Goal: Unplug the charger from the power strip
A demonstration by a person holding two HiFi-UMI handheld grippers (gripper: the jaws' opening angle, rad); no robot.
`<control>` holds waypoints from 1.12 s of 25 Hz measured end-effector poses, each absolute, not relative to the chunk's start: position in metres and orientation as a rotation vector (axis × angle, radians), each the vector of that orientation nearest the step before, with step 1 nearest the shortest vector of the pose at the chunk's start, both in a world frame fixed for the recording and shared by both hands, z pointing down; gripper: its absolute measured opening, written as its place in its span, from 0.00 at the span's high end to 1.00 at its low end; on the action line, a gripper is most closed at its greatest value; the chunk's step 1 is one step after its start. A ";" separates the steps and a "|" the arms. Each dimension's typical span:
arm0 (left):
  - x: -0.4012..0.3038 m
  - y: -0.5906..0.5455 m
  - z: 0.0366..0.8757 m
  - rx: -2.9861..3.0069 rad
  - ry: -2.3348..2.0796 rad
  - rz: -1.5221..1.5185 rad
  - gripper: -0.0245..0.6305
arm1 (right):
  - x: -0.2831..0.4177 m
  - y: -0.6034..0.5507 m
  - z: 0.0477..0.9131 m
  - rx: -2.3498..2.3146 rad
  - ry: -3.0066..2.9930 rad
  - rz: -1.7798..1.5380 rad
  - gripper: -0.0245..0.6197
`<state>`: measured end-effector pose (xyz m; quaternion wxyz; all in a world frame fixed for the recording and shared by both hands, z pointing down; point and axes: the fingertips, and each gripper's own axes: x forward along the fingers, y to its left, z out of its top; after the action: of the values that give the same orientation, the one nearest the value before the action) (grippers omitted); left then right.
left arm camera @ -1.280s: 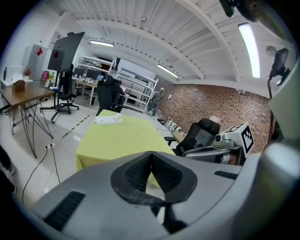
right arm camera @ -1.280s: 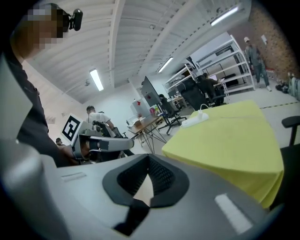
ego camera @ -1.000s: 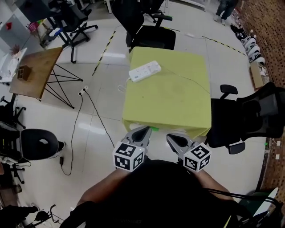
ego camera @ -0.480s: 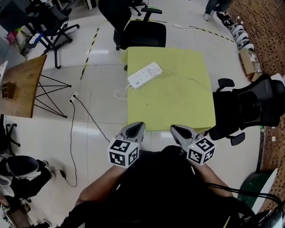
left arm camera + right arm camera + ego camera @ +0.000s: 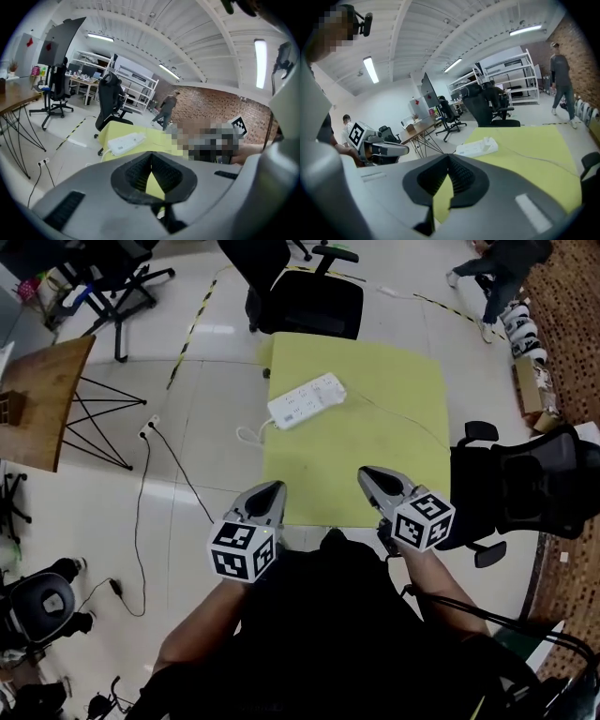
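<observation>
**Approach: both hand-held grippers empty, well short of the power strip**

Left hand-held gripper [image 5: 270,491] and right hand-held gripper [image 5: 371,476] both have jaws pinched together, with nothing between the pads in either gripper view. They are probably closed simply because there is nothing to grab yet. Both are held side by side, aimed ahead and slightly down toward the power strip [image 5: 302,399]. This reads as a reach-in posture; the unplugging is not started.

The power strip lies flat on the yellow surface [image 5: 394,456], well apart from both tips: ahead-right of the left one, ahead-left of the right one. The charger [image 5: 486,140] is a small white block standing up from the strip's right end, plugged in. Its thin cable [image 5: 403,418] trails rightward from the strip. The strip's own white lead [image 5: 251,434] drops off on its left. Likely plan: one tool steadies the strip while the other pulls.
</observation>
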<state>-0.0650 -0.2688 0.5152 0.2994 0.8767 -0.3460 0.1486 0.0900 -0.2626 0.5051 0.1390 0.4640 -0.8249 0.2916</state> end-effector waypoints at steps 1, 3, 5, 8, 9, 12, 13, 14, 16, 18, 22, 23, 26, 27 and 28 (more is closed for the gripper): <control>-0.066 -0.273 0.517 2.306 -0.953 0.391 0.96 | 0.095 -0.274 0.509 1.319 -2.381 0.831 0.96; -0.066 -0.280 0.519 2.267 -1.013 0.384 0.96 | 0.104 -0.297 0.519 1.274 -2.371 0.812 0.96; -0.064 -0.288 0.520 2.238 -1.058 0.384 0.96 | 0.111 -0.323 0.530 1.237 -2.360 0.802 0.96; -0.062 -0.296 0.519 2.204 -1.114 0.391 0.96 | 0.119 -0.355 0.552 1.202 -2.329 0.810 0.94; -0.062 -0.298 0.518 2.192 -1.131 0.391 0.96 | 0.122 -0.363 0.561 1.195 -2.316 0.818 0.93; -0.066 -0.301 0.521 2.152 -1.176 0.396 0.96 | 0.128 -0.386 0.586 1.186 -2.281 0.832 0.89; -0.068 -0.301 0.523 2.137 -1.188 0.404 0.96 | 0.130 -0.393 0.595 1.181 -2.268 0.835 0.88; -0.070 -0.300 0.526 2.121 -1.199 0.413 0.96 | 0.130 -0.400 0.605 1.173 -2.255 0.840 0.86; -0.074 -0.296 0.531 2.085 -1.217 0.435 0.96 | 0.130 -0.411 0.622 1.154 -2.237 0.864 0.80; -0.076 -0.292 0.535 2.056 -1.230 0.449 0.96 | 0.131 -0.423 0.633 1.154 -2.234 0.893 0.76; -0.078 -0.292 0.539 2.030 -1.249 0.452 0.96 | 0.130 -0.447 0.643 1.179 -2.244 0.911 0.69; -0.079 -0.291 0.538 2.025 -1.254 0.454 0.96 | 0.127 -0.452 0.644 1.177 -2.249 0.911 0.68; -0.082 -0.286 0.538 2.010 -1.266 0.455 0.96 | 0.122 -0.461 0.650 1.173 -2.240 0.905 0.67; -0.084 -0.284 0.539 2.003 -1.269 0.454 0.96 | 0.121 -0.464 0.652 1.176 -2.232 0.902 0.67; -0.086 -0.283 0.540 1.996 -1.272 0.453 0.96 | 0.120 -0.466 0.654 1.179 -2.224 0.898 0.67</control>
<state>-0.0859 -0.2829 0.5401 0.3579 0.7735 -0.4927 0.1755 0.1204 -0.4657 0.6545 0.2325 0.4290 -0.8093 0.3270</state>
